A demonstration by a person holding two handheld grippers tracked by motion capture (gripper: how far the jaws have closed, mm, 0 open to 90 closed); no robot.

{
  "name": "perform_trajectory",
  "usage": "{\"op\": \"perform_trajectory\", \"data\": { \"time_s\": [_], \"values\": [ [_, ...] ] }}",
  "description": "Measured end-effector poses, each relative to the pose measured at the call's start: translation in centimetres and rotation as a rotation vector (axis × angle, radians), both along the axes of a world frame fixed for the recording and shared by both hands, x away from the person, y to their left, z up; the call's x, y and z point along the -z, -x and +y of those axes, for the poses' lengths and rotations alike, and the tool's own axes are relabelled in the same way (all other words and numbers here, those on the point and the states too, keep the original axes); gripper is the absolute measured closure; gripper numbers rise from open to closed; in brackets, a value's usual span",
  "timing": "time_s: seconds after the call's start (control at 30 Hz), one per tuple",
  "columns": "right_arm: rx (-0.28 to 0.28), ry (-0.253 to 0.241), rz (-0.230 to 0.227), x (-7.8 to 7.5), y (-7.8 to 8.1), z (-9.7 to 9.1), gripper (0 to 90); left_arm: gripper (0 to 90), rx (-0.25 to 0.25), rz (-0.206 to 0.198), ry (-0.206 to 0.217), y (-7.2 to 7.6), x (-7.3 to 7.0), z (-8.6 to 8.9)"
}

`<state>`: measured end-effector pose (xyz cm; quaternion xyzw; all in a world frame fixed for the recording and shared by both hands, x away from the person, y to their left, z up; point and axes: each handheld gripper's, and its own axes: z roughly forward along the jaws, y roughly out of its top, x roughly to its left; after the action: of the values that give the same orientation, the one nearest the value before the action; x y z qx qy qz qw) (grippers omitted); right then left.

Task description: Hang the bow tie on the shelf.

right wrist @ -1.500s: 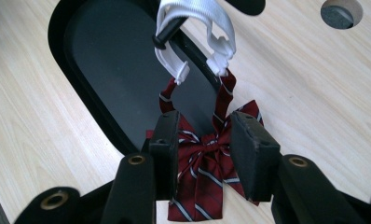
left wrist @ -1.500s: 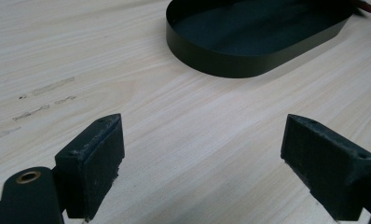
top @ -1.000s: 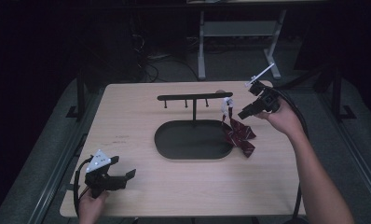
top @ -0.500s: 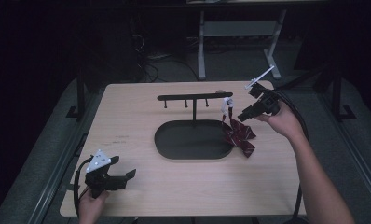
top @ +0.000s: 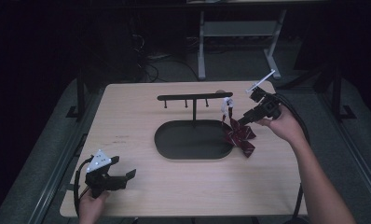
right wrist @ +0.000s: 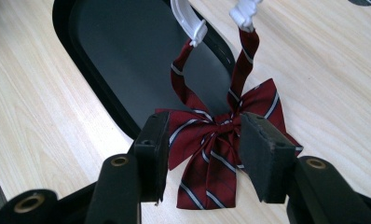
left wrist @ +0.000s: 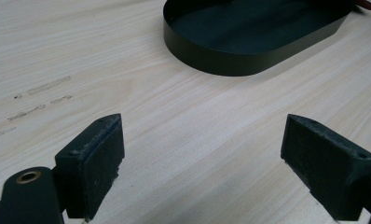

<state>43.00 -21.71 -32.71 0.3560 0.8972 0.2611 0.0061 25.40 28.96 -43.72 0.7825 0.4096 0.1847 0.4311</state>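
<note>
Worktop (top: 141, 140): pale wood-grain, matt, faintly scuffed. Oval tray (left wrist: 249, 51): black, smooth, matt, metal-like. Bow tie (right wrist: 216, 149): woven striped maroon cloth, white glossy plastic clips (right wrist: 188, 21). Claw pads (left wrist: 97, 161): black, rough, matt.

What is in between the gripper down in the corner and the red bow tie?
In the high view, bare wooden table and then the black oval tray lie between the left gripper and the bow tie.

This looks like a lab or a test room, though the background is too dark to be sure. A plain wooden desk (top: 141, 116) stands alone, loose cables (top: 148, 65) lie on the floor, and a grey metal frame (top: 235, 32) stands behind.
</note>
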Motion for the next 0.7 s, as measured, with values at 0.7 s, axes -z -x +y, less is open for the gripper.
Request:
{"op": "perform_trajectory", "data": {
  "time_s": [0.7],
  "values": [
    [-0.001,-0.010,0.008,1.9,1.5,-0.8,48.4,13.1,0.002,-0.002,0.000,0.0,0.0,0.0]
  ]
}}
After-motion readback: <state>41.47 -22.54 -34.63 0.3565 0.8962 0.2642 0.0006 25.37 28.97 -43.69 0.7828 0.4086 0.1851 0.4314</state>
